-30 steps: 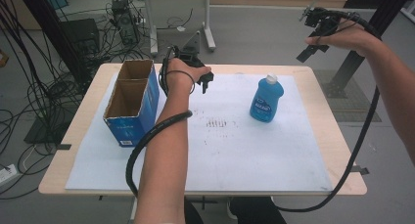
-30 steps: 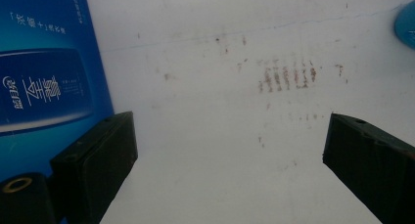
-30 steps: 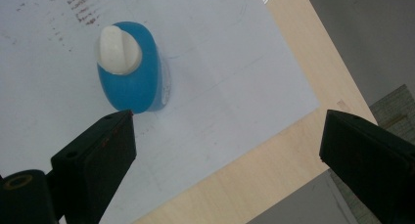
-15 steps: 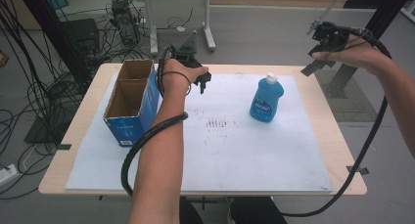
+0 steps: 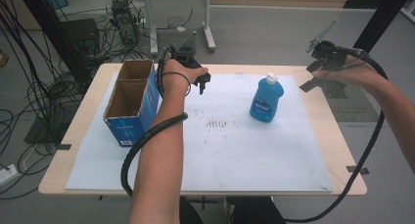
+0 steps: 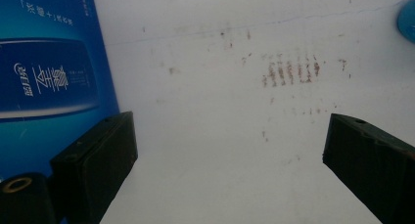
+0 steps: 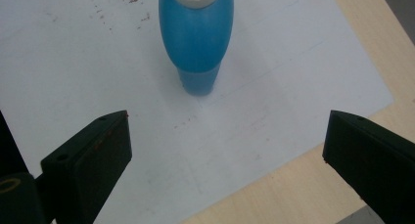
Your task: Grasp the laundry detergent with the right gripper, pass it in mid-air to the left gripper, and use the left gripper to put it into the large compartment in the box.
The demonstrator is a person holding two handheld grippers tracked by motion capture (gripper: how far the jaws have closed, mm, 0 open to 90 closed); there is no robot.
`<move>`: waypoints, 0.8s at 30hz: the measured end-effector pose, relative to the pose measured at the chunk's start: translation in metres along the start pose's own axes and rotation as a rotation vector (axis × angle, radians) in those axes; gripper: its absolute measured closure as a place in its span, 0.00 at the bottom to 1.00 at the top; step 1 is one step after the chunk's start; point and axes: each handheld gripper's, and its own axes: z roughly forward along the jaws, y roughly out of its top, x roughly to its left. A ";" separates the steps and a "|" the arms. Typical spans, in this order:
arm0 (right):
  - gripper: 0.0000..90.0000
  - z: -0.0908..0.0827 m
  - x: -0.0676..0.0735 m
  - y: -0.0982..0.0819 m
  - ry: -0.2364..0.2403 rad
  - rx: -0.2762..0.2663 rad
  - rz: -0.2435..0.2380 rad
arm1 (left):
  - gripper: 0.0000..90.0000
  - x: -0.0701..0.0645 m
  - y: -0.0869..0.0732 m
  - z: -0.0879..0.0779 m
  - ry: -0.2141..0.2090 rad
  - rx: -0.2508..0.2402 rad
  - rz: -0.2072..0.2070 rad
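High overview, two close downward views

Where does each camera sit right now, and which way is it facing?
High view: above the person's side, looking forward and down on the table; both forearms, left gripper and right gripper show.
Left gripper view: down between open jaws at white sheet beside the box.
Right gripper view: down between open jaws at the bottle.
All three share the sheet.
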 end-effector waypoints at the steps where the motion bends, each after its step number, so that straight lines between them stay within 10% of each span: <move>1: 0.04 0.002 0.001 -0.002 0.000 -0.001 0.000 | 0.07 -0.001 0.000 0.000 0.000 0.001 0.001; 24: 0.04 0.068 0.019 -0.037 -0.029 -0.168 0.044 | 0.07 0.001 0.001 0.006 0.003 0.007 0.006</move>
